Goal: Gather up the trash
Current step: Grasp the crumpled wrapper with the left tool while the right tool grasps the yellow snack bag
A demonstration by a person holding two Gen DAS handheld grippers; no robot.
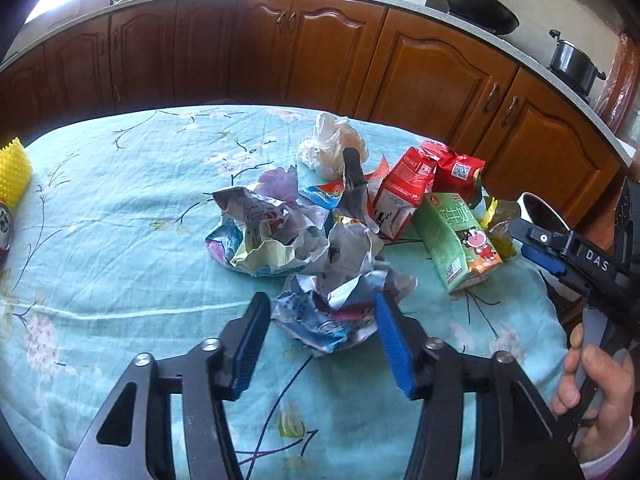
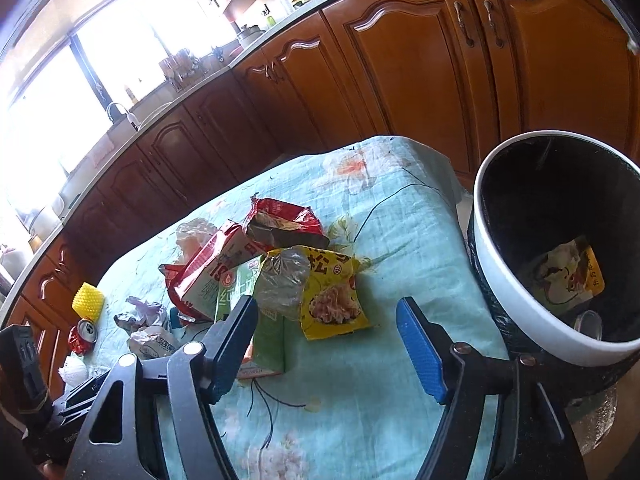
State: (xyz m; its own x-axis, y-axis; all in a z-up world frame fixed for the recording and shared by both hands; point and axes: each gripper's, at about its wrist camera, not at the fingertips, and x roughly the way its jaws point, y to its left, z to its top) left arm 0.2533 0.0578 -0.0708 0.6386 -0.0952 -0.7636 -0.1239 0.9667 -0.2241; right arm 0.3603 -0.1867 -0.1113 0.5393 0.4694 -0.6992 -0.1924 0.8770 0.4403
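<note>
My left gripper (image 1: pixel 320 304) is low over the teal tablecloth (image 1: pixel 120 240), jaws open around a crumpled foil wrapper (image 1: pixel 328 312). Its right pad brushes the wrapper and the left pad stands just clear. More crumpled wrappers (image 1: pixel 260 232), a red carton (image 1: pixel 400 196), a green carton (image 1: pixel 460 240) and a white plastic bag (image 1: pixel 332 144) lie beyond. My right gripper (image 2: pixel 326 304) is open, and a yellow snack packet (image 2: pixel 332 300) lies on the cloth ahead between its fingertips, untouched. A white-rimmed bin (image 2: pixel 500 280) with a black liner stands at the right and holds a packet.
A yellow foam net (image 2: pixel 88 296) and a crushed can (image 2: pixel 84 334) sit at the table's far left end. Wooden cabinets (image 1: pixel 320 48) run behind the table, with a wok (image 1: pixel 480 8) and a pot (image 1: pixel 572 60) on the counter. A hand (image 1: pixel 592 380) holds the right gripper's handle.
</note>
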